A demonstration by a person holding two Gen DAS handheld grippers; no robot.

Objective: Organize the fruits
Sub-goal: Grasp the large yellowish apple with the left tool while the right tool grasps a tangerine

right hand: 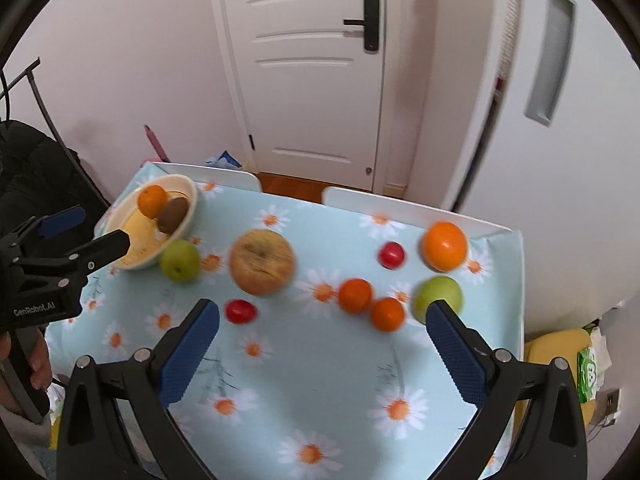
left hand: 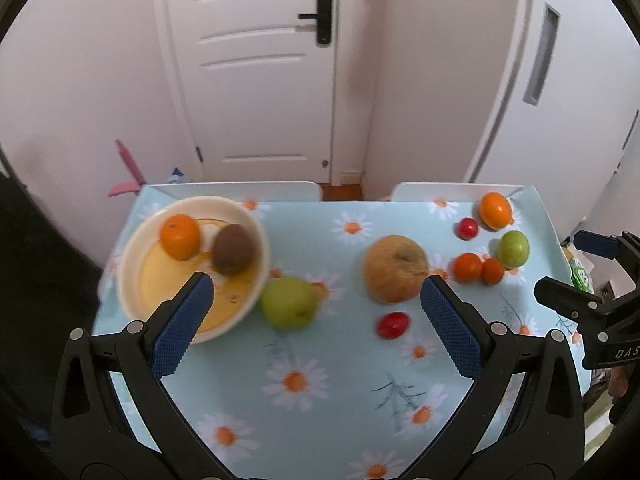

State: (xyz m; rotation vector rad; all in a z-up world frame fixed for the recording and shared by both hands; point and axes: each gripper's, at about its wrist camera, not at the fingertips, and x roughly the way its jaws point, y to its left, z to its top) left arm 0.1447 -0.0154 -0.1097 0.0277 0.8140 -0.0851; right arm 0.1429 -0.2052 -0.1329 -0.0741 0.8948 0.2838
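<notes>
A cream bowl (left hand: 132,264) at the table's far left holds an orange (left hand: 180,237) and a kiwi (left hand: 233,249); the bowl also shows in the right wrist view (right hand: 188,220). A green apple (left hand: 288,302) lies beside the bowl. A large tan apple (left hand: 395,269) sits mid-table. Two small red fruits (left hand: 393,325) (left hand: 467,228), two small orange fruits (left hand: 467,267), a green apple (left hand: 513,249) and an orange (left hand: 496,210) lie to the right. My left gripper (left hand: 318,292) is open and empty above the table. My right gripper (right hand: 323,316) is open and empty.
The table carries a light blue daisy cloth (left hand: 340,380). Two white chair backs (left hand: 240,190) (left hand: 452,190) stand at the far edge. A white door (left hand: 260,72) is behind. A yellow object and green packet (right hand: 588,372) lie off the table's right edge.
</notes>
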